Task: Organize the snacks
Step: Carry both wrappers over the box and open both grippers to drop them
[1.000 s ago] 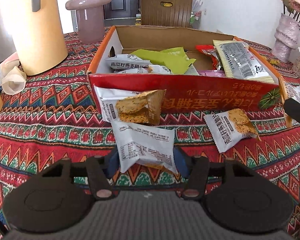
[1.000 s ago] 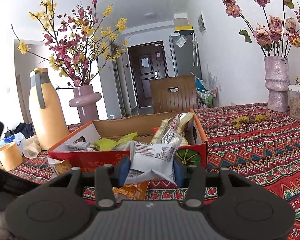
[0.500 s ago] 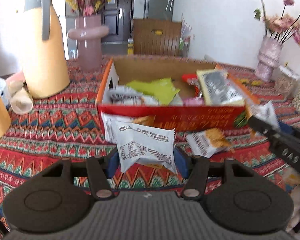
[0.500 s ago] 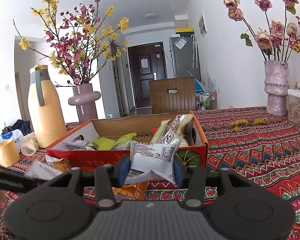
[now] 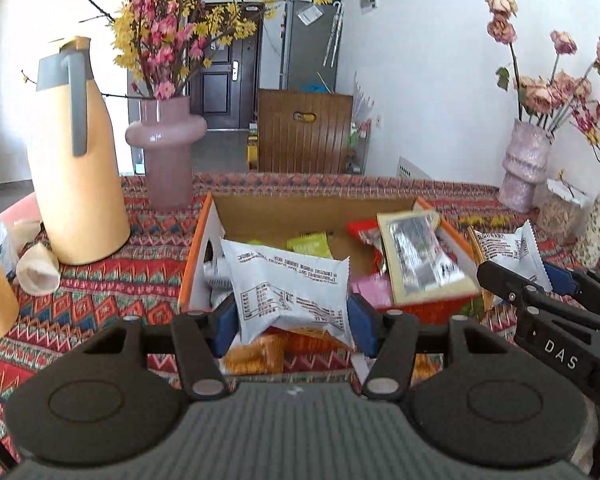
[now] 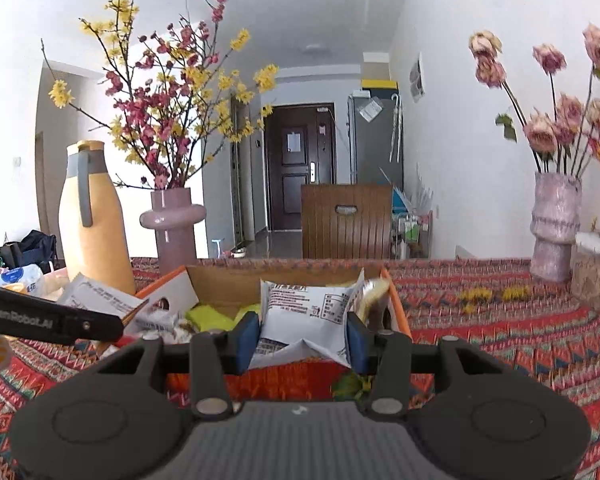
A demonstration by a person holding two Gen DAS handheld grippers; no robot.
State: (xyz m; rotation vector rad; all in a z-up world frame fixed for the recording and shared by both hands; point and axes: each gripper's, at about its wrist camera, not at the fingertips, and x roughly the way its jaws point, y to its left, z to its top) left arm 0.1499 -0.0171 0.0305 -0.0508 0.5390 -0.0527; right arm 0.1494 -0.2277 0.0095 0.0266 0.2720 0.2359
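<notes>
Packets first: left tool [image 5: 292, 316] is clamped on a white snack packet [image 5: 288, 288], right tool [image 6: 302, 336] on another white packet [image 6: 306, 312], both held by their lower ends near the cardboard box [image 5: 204, 240]. Light, crinkly, slippery film; biscuits inside probably crumble, so squeeze gently.

Both views are bright with soft daylight; the strongest light enters from the left, where the wall [image 5: 4, 80] behind the jug [image 5: 76, 152] burns out to white. Shadows on the tablecloth [image 6: 500, 344] are faint. Fisheye distortion bends the walls and darkens the corners. The roses [image 6: 556, 120] and the packets in the box [image 5: 312, 216] are slightly smeared by motion blur.
</notes>
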